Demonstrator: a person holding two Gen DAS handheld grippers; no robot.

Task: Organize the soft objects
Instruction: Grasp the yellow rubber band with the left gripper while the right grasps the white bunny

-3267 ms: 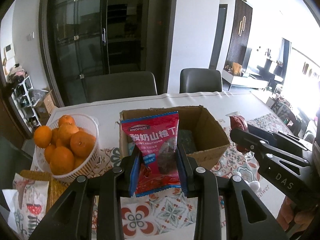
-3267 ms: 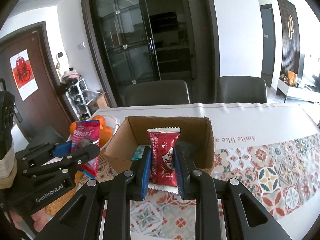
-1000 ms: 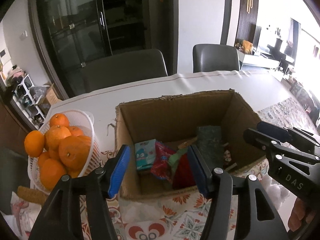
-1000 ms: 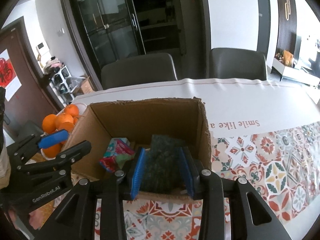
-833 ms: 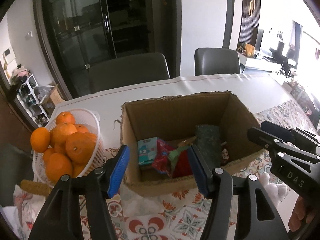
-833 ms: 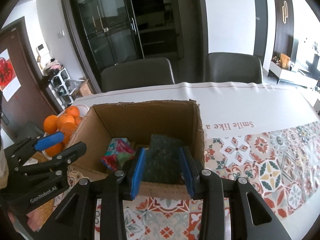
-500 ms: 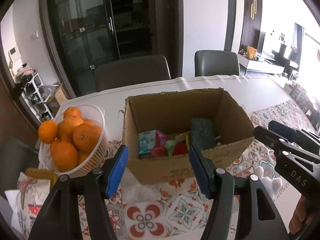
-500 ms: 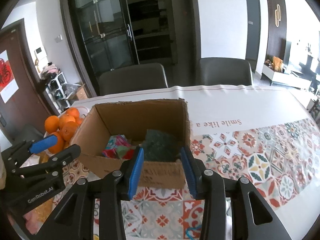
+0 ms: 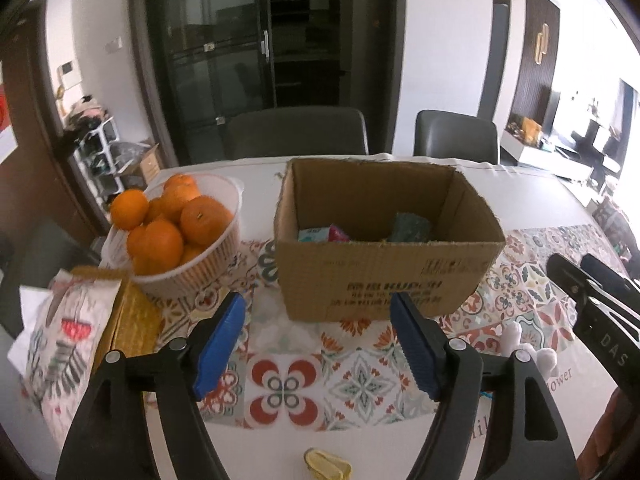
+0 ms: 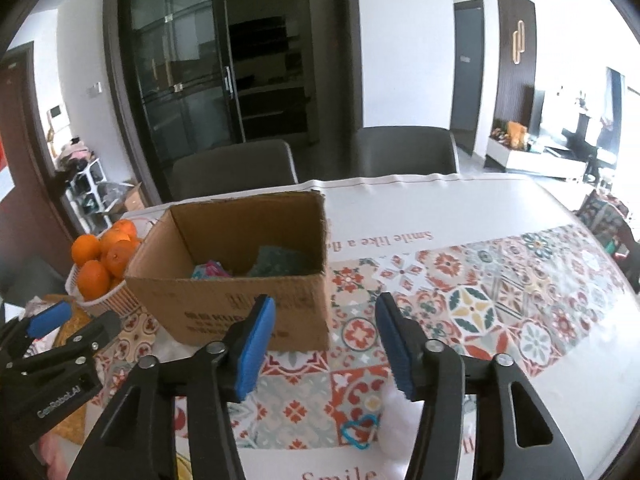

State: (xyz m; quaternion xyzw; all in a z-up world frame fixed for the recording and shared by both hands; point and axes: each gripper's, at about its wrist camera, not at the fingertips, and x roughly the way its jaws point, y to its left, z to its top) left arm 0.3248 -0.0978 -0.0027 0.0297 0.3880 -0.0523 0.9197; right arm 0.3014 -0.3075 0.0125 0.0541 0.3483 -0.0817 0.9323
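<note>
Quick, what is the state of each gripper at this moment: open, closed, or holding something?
Left gripper: open, jaws have just been opening, nothing between them.
Right gripper: open, jaws have just been opening, nothing between them.

A white ribbed basket (image 9: 208,256) heaped with oranges (image 9: 172,220) stands at centre left of the left wrist frame on a patterned tablecloth (image 9: 356,376). A gold box (image 9: 132,324) and a printed paper packet (image 9: 64,344) lie at lower left. Two grey chairs (image 9: 296,132) face dark glass cabinet doors (image 9: 224,56) along the top.
</note>
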